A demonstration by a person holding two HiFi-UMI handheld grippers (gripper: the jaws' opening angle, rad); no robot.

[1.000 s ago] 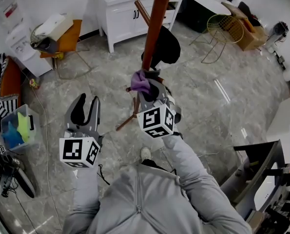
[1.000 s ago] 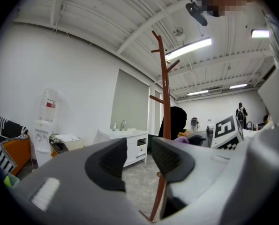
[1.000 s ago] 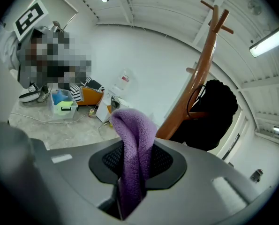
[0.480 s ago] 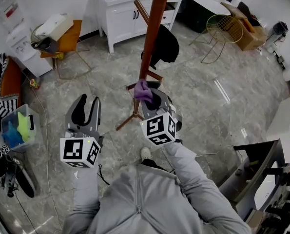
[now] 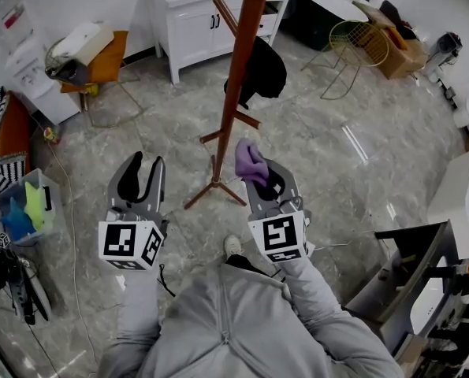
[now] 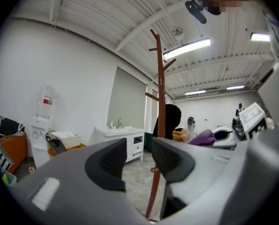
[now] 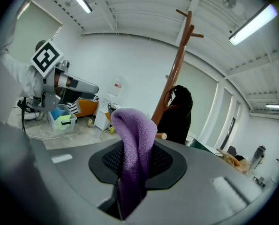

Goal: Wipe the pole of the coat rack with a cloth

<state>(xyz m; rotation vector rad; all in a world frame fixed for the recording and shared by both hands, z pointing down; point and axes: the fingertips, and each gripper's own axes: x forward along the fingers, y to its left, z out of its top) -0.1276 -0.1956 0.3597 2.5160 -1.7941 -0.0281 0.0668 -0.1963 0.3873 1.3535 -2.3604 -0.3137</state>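
Note:
The coat rack's red-brown pole (image 5: 238,69) rises from its wooden feet (image 5: 214,183) on the marble floor, with a black coat (image 5: 263,73) hanging on it. My right gripper (image 5: 262,172) is shut on a purple cloth (image 5: 250,161), just right of the pole's lower part and apart from it. In the right gripper view the cloth (image 7: 134,144) stands up between the jaws, with the pole (image 7: 174,78) behind it. My left gripper (image 5: 139,176) hangs open left of the pole with nothing in it. In the left gripper view the pole (image 6: 160,125) shows beyond the parted jaws.
A white cabinet (image 5: 195,14) stands behind the rack, and a wire chair (image 5: 356,42) at the back right. A water dispenser (image 5: 29,69), an orange chair (image 5: 104,61) and a plastic bin (image 5: 25,211) line the left. White furniture (image 5: 463,203) is at the right.
My right gripper, with the cloth, has slid down the pole, come off it to the right and drawn back toward the person. The left gripper has barely moved.

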